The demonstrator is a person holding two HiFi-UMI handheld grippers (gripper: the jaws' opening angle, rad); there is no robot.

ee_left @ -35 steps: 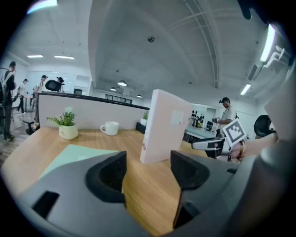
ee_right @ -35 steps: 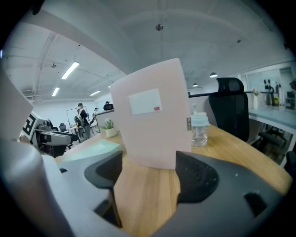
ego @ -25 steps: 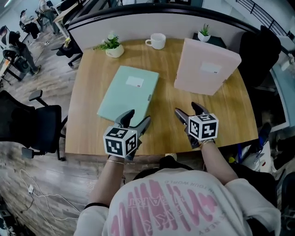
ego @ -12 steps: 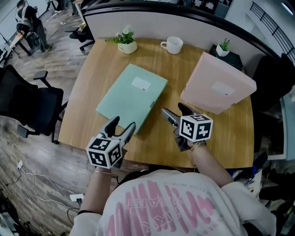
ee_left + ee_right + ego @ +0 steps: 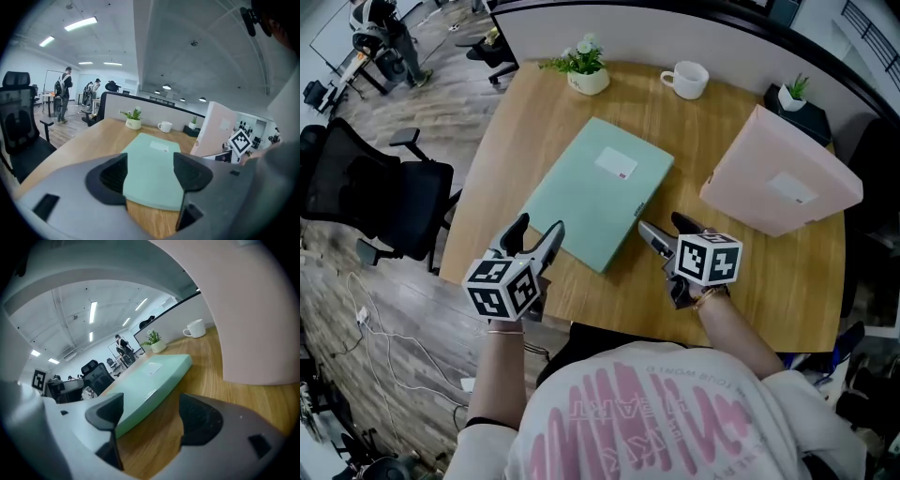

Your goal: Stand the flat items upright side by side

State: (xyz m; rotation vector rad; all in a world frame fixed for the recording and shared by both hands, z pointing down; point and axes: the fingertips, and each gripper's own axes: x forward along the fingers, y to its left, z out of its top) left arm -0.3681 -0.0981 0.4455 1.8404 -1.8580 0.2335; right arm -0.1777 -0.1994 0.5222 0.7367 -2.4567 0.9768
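A mint-green folder [image 5: 595, 192] lies flat in the middle of the wooden table [image 5: 769, 281], with a white label on top. It also shows in the left gripper view as the green folder [image 5: 152, 168] and in the right gripper view as the green folder [image 5: 150, 378]. A pink folder [image 5: 783, 183] at the right looks to stand on its edge. My left gripper [image 5: 540, 225] hovers by the green folder's near-left side. Its jaws are opening, and nothing is between them [image 5: 150, 171]. My right gripper [image 5: 661, 225] is open and empty just off the folder's near-right corner [image 5: 150, 416].
At the table's far edge stand a potted plant [image 5: 586, 70] and a white mug [image 5: 689, 80]. A smaller plant [image 5: 792, 94] sits behind the pink folder. A black office chair [image 5: 375, 202] stands left of the table, by a grey partition [image 5: 675, 33].
The view has swung right. My left gripper has drifted left, from the green folder's near edge to its near-left side. My right gripper stays near the folder's near-right corner.
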